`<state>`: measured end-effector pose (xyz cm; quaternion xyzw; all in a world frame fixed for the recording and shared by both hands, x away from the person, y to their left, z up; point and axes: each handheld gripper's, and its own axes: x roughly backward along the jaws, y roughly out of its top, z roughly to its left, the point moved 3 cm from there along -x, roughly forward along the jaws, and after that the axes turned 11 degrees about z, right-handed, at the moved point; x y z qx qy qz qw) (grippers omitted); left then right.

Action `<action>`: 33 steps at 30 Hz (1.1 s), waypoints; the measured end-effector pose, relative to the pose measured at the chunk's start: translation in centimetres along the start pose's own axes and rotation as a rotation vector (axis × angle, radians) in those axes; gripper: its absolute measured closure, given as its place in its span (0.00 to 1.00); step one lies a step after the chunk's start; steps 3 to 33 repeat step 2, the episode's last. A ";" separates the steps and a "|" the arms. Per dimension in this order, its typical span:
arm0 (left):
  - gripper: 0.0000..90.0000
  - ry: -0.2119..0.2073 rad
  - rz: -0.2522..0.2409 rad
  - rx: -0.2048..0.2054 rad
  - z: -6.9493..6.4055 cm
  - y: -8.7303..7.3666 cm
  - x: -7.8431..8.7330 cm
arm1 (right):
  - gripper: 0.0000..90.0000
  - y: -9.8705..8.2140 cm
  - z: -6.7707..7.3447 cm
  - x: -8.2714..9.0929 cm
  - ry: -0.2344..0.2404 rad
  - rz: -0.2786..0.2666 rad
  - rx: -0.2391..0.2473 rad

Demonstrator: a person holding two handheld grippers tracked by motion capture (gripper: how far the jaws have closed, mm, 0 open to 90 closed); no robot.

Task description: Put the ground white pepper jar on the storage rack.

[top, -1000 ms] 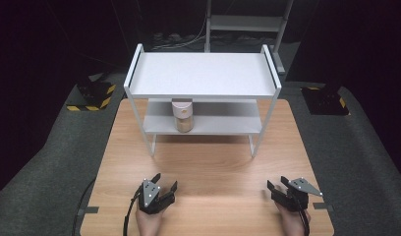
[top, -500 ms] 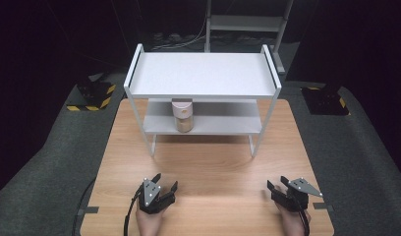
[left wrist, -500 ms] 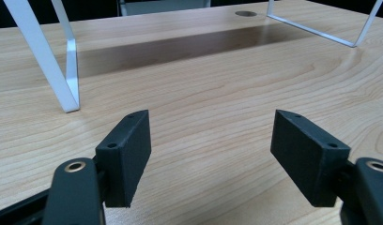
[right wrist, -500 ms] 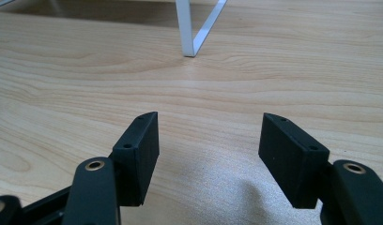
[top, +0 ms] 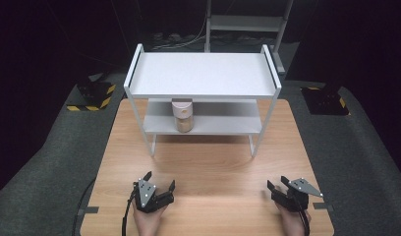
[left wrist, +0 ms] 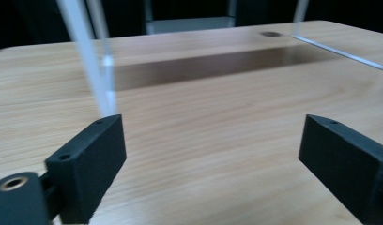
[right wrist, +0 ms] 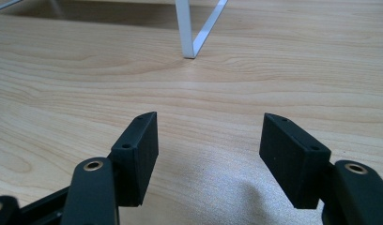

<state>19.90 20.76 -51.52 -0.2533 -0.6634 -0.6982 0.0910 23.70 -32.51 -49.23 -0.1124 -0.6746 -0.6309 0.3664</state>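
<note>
Nearest, at the front edge of the wooden worktop (top: 208, 167), the left gripper (top: 160, 185) rests in the person's hand with its fingers (left wrist: 88, 159) spread wide; they have just been opening, and only bare wood lies between them. Level with it toward the right corner, the right gripper (top: 278, 186) also has its fingers (right wrist: 138, 150) parted and grasps nothing. Farther back stands a white two-tier shelf rack (top: 203, 76), well apart from both grippers. On its lower shelf, left of centre, a small jar (top: 182, 115) stands upright with a pale lid and tan contents.
</note>
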 end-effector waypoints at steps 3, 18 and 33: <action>0.05 -0.014 0.005 0.044 0.4 0.0 -0.1 | 0.41 0.0 0.0 0.0 0.000 0.000 0.000; 0.05 -0.014 0.005 0.044 0.4 0.0 -0.1 | 0.41 0.0 0.0 0.0 0.000 0.000 0.000; 0.05 -0.014 0.005 0.044 0.4 0.0 -0.1 | 0.41 0.0 0.0 0.0 0.000 0.000 0.000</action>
